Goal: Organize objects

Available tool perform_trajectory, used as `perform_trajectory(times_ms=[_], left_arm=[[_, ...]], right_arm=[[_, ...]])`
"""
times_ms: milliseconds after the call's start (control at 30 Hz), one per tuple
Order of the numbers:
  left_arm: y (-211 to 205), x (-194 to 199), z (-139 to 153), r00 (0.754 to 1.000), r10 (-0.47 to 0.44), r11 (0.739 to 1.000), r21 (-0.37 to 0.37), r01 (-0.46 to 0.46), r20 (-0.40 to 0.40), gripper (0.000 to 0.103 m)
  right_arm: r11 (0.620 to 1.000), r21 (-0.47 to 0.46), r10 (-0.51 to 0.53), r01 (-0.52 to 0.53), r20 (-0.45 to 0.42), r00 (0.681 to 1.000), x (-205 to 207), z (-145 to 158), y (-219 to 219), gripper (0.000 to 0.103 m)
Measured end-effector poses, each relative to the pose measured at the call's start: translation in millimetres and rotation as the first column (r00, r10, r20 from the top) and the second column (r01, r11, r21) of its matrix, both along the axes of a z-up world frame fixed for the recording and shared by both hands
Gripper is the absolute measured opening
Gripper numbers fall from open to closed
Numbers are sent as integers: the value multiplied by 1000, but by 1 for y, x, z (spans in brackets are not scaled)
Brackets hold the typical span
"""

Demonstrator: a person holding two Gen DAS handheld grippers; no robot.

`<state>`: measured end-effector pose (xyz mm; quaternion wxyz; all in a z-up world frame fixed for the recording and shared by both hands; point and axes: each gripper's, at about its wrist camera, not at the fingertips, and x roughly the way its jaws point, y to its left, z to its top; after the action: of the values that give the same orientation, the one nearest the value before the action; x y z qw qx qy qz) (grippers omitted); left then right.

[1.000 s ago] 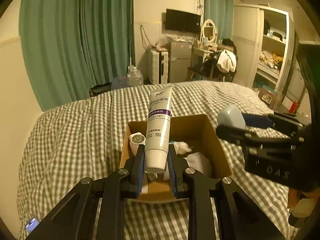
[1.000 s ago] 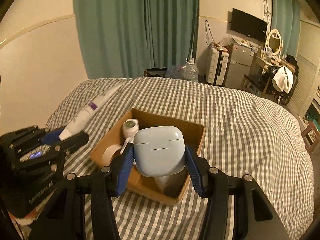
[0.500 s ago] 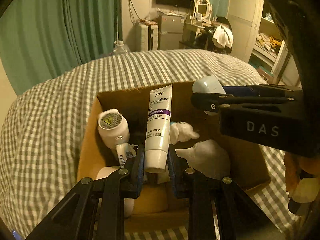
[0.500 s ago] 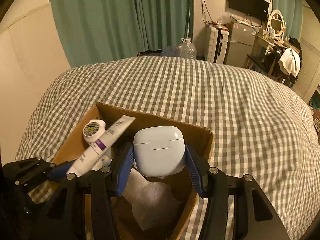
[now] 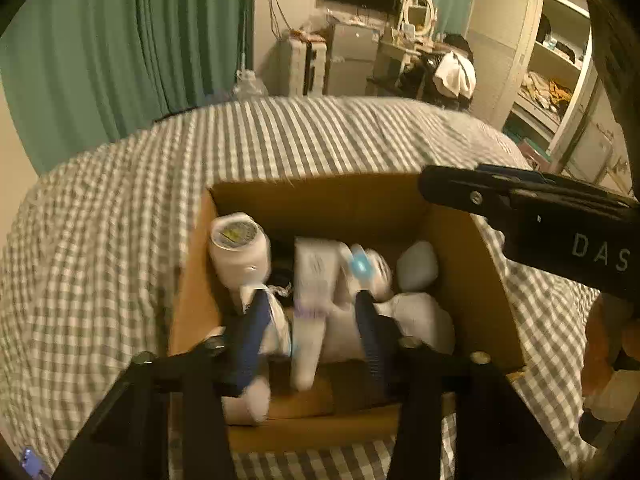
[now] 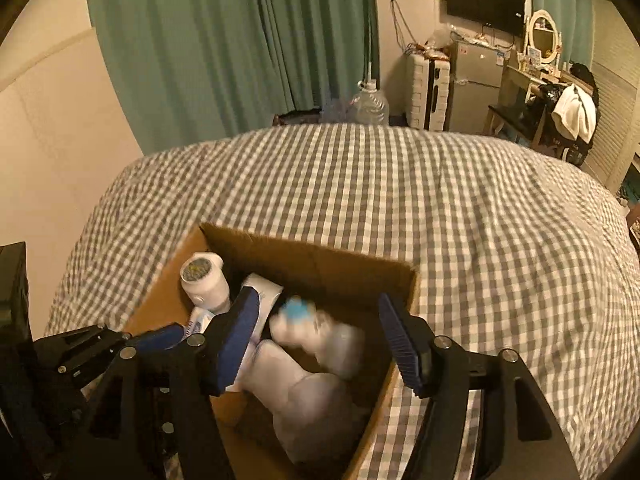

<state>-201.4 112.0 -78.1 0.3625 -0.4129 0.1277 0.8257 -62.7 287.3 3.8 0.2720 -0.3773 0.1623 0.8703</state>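
Observation:
A brown cardboard box [image 5: 460,240] sits on the checked bed and also shows in the right wrist view [image 6: 320,260]. My left gripper [image 5: 310,320] is open above the box; the white tube [image 5: 312,312] lies blurred between its jaws, loose inside the box. My right gripper [image 6: 320,328] is open and empty over the box. The pale blue case [image 5: 416,266] rests in the box at the right; in the right wrist view it is a blur [image 6: 344,344]. A white round bottle [image 5: 238,250] stands in the box's left corner.
The grey checked bedspread [image 6: 440,208] surrounds the box. Green curtains [image 6: 240,40], a water jug [image 6: 370,106], a small fridge [image 6: 476,84] and a cluttered desk lie beyond the bed. A white crumpled bag [image 6: 312,408] fills the box's near right.
Both grippers opened over the box. The tube dropped from the left gripper and the pale blue case dropped from the right gripper into the box.

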Motion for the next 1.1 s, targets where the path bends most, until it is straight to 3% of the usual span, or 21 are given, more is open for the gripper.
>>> perform_trajectory(times_ms=[233,400,633,733,900,1100], left_arm=[[-21,26,59,995,35,998,49,-30,-95,62],[-41,55,112,981,63,994,97,-46,-182,81],[-65,102,177,953,93,986,162,-47,-290,92],[-80,120,196,940,104,982,185,-45,-324,93],[-101,150,219,909,114,977,213,-28,-401,97],[-122,178,226,865,137,969,246,-17,-483,103]], right_arm=[[998,64,-25,28,-55,998,21,57,-28,70],[991,131,-22,35,-106,994,45,107,-60,74],[972,228,-9,51,-180,984,90,172,-113,81],[964,259,-7,62,-210,978,109,192,-134,87],[951,296,-8,85,-252,968,138,216,-164,89],[932,343,-12,116,-293,956,168,224,-190,94]])
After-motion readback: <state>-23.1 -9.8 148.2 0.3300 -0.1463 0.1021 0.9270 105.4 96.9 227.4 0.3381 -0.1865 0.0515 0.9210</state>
